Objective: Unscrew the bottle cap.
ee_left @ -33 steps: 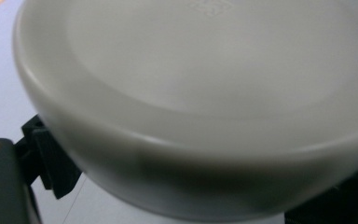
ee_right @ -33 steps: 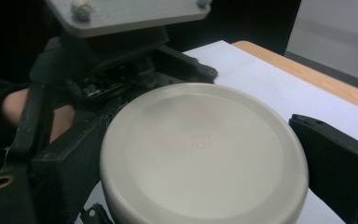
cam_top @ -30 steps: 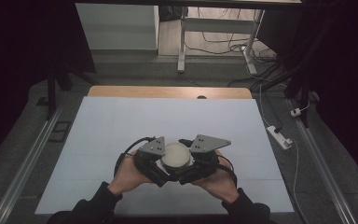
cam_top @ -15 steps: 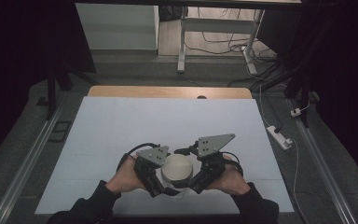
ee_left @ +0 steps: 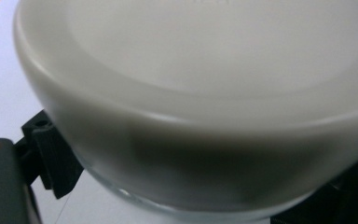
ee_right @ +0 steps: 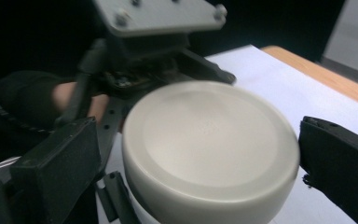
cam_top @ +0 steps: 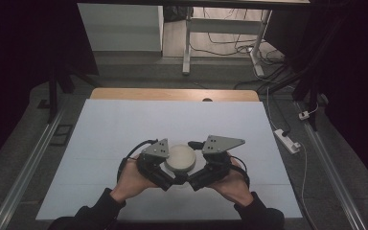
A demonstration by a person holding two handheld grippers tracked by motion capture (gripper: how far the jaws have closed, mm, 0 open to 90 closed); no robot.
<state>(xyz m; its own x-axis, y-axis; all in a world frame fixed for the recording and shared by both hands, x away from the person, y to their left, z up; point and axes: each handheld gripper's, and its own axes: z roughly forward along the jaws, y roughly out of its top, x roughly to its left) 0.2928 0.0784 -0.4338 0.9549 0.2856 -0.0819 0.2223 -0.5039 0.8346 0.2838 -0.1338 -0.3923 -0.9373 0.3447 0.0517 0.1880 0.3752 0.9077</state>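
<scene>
A round jar with a white lid [cam_top: 179, 159] sits near the table's front edge, between both grippers. My left gripper [cam_top: 169, 168] comes in from the left, and its jaws press against the jar's body under the lid [ee_left: 191, 93]. A glassy rim shows below the lid in the left gripper view. My right gripper [cam_top: 195, 168] comes in from the right. Its two black jaws straddle the lid [ee_right: 209, 140] with a small gap on each side, so it stands open. The left gripper's grey plate [ee_right: 158, 14] shows behind the jar.
The white table top [cam_top: 124, 129] stretches away beyond the jar, with a wooden strip [cam_top: 172, 94] at its far edge. A white power strip [cam_top: 286, 141] lies on the floor at the right. Metal rails run along both sides.
Both hands and the jar dipped slightly toward the person, then moved back away. The right gripper's plate has levelled out again.
</scene>
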